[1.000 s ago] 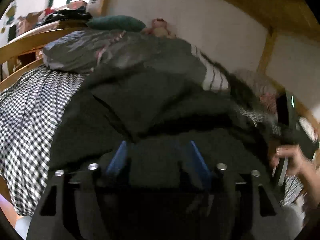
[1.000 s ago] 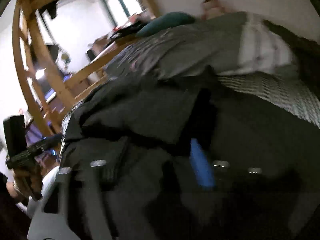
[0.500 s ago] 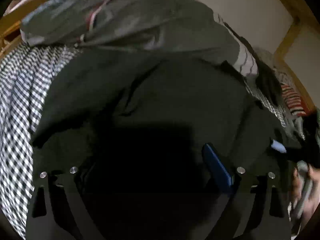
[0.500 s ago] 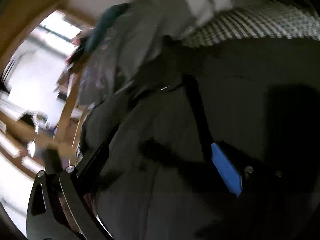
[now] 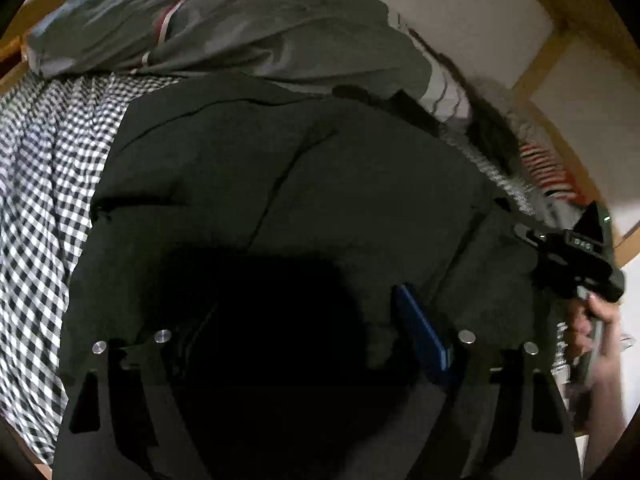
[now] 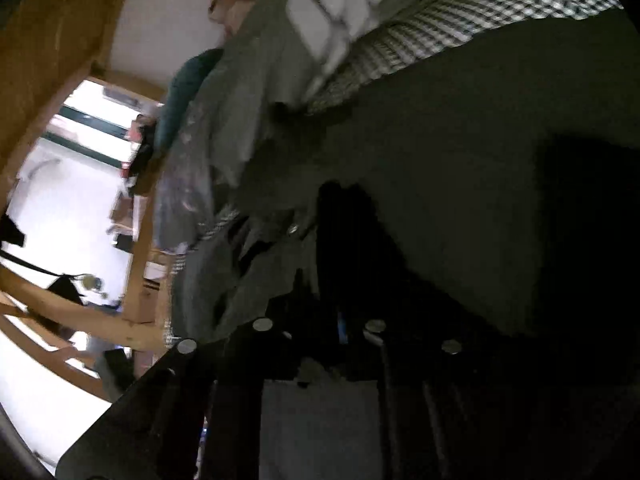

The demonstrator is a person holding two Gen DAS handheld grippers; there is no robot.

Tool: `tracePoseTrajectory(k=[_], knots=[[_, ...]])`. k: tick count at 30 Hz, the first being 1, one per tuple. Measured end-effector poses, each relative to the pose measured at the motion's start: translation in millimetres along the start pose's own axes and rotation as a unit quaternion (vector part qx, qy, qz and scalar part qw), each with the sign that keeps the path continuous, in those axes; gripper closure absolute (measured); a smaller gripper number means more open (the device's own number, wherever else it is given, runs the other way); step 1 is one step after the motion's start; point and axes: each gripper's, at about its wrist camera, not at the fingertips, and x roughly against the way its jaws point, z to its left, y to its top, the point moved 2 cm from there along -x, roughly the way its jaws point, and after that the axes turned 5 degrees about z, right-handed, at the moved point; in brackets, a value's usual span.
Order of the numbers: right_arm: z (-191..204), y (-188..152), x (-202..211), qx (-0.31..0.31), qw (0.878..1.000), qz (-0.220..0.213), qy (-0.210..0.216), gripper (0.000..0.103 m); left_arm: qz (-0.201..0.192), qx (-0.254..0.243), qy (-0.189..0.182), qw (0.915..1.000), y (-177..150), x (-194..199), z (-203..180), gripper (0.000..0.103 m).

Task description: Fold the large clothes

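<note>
A large dark garment (image 5: 320, 184) lies spread over the checkered bed sheet (image 5: 48, 200). My left gripper (image 5: 300, 304) hangs just above its near part. Its jaws are wide and closing, with fabric beneath and between them. The blue pad (image 5: 420, 328) on the right shows, while the left finger is lost in shadow. A hand holds my right gripper (image 5: 524, 232) at the garment's right edge. In the right wrist view the right gripper (image 6: 342, 200) is rolled. Its closing jaws stand together, pinching folds of the dark garment (image 6: 460, 140).
A grey duvet (image 5: 240, 28) is bunched along the back of the bed, with striped cloth (image 5: 548, 168) to the right. Wooden bed frame posts (image 5: 552, 48) stand against the white wall. A teal pillow (image 6: 188, 88) and a bright window (image 6: 80, 120) lie beyond.
My left gripper tipped downward and came closer over the garment. The right gripper rolled, and its jaws went from wide apart to together on the fabric.
</note>
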Motion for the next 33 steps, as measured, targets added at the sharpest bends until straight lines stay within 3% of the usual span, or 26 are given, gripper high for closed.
tracePoseTrajectory(k=[2,3,4,6,8,10,12,14,16,17,19,23,25,29,31,33], knots=[[-5,2,-4,0.006,1.0,0.004,-0.014,0.087,0.002,0.008,0.01,0.9999,3,-6,0,0.023],[-3,4,-2,0.013,1.0,-0.003,-0.026,0.075,0.0,0.013,0.011,0.9999,4,-4,0,0.023],[2,5,3,0.025,0.999,-0.02,-0.042,0.043,-0.003,0.018,0.012,0.9998,4,0,-1,0.023],[21,6,37,0.059,0.988,-0.11,-0.09,0.006,-0.028,0.018,0.009,0.9994,2,24,-5,0.023],[52,0,61,0.132,0.968,-0.158,-0.141,0.005,-0.083,0.001,0.032,0.996,5,59,-9,0.012],[94,-11,50,0.227,0.948,-0.133,-0.18,0.005,-0.118,-0.005,0.069,0.9906,16,70,-7,0.006],[128,-26,11,0.293,0.928,-0.085,-0.212,0.003,-0.108,-0.008,0.116,0.9872,38,50,1,0.006],[140,-34,-42,0.301,0.912,-0.039,-0.274,0.003,-0.049,0.008,0.136,0.9895,56,5,15,0.006],[125,-39,-77,0.272,0.915,0.007,-0.297,0.004,0.0,0.014,0.148,0.9889,57,-27,22,0.006],[115,-42,-93,0.265,0.911,0.027,-0.313,0.004,0.005,0.005,0.164,0.9864,55,-39,23,0.005],[99,-44,-105,0.258,0.913,0.025,-0.314,0.003,0.006,-0.003,0.175,0.9845,51,-46,26,0.005],[95,-49,-112,0.265,0.908,0.012,-0.323,0.003,0.021,0.009,0.153,0.988,52,-57,38,0.005],[105,-50,-109,0.257,0.907,0.013,-0.334,0.003,0.013,0.007,0.159,0.9872,51,-47,31,0.005],[114,-65,-83,0.269,0.897,-0.015,-0.35,0.003,-0.05,-0.004,0.138,0.9892,22,-3,16,0.005],[106,-67,-91,0.276,0.893,-0.005,-0.357,0.003,-0.044,-0.023,0.153,0.987,13,-10,10,0.005],[98,-64,-98,0.271,0.898,-0.007,-0.348,0.003,-0.031,-0.044,0.176,0.983,6,-31,13,0.005]])
